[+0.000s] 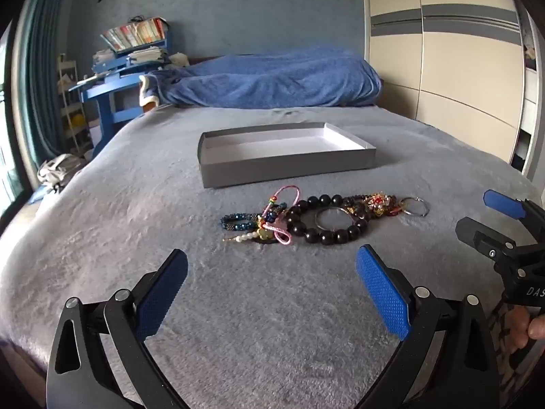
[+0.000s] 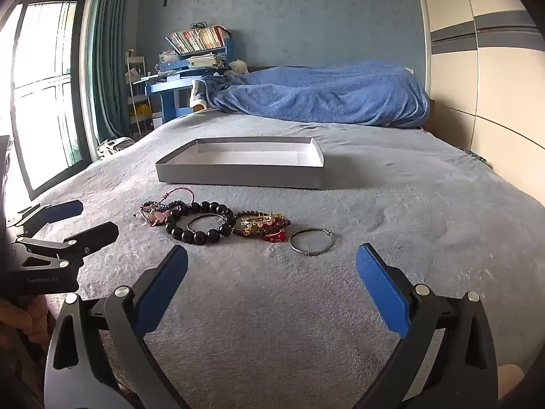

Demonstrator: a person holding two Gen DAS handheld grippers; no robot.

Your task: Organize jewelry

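While both grippers' fingers (image 1: 381, 293) spread | glossy round beads (image 1: 327, 220) on plush blanket (image 1: 238, 306) | flat cardboard box (image 1: 286, 163)

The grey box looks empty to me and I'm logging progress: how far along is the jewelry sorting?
Nothing looks done: the grey box shows only bare white floor. Nothing is in hand; the left gripper and right gripper are open above the bedspread. Left to move: the black bead bracelet, the pink cord pieces, the red and gold pieces and the metal ring.
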